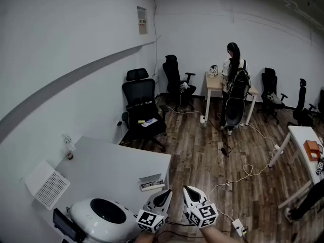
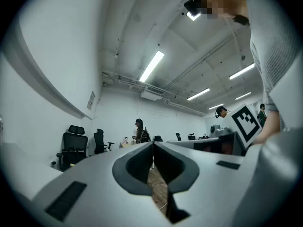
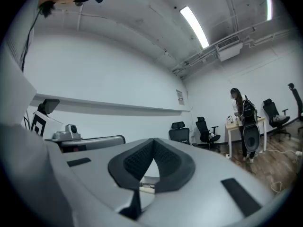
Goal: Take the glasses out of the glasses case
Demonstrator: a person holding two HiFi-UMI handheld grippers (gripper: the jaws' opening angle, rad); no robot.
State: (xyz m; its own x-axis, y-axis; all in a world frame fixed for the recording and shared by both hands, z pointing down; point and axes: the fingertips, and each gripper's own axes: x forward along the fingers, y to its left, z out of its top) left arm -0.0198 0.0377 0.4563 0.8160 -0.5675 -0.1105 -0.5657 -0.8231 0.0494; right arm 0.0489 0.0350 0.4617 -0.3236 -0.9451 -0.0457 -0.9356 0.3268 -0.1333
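- Pale grey and rectangular, the glasses case (image 1: 152, 182) lies open on a white table (image 1: 116, 168), close to the table's right edge. Something dark lies inside it, too small to make out clearly.
- On the same table, to the left, are a rounded white device with a black oval opening (image 1: 104, 212), a white perforated box (image 1: 47, 186) and a small bottle (image 1: 68, 151) near the wall.
- Beyond the table are a black office chair (image 1: 143, 110), a dark wood floor (image 1: 202, 156) strewn with pale cables, and a person (image 1: 233, 75) standing at a desk across the room.
- Nothing stands between the grippers and the case.
- Both grippers are low in the head view, side by side, pointing forward into the room.
- Left gripper (image 1: 166, 193): its own view shows the two jaws closed tip to tip, with nothing caught between them.
- Right gripper (image 1: 188, 190): its jaws also meet at the tips and hold nothing.
- The case lies just ahead of the left gripper and a little to its left, apart from both grippers. In the right gripper view it shows through the small opening beneath the closed jaw tips.
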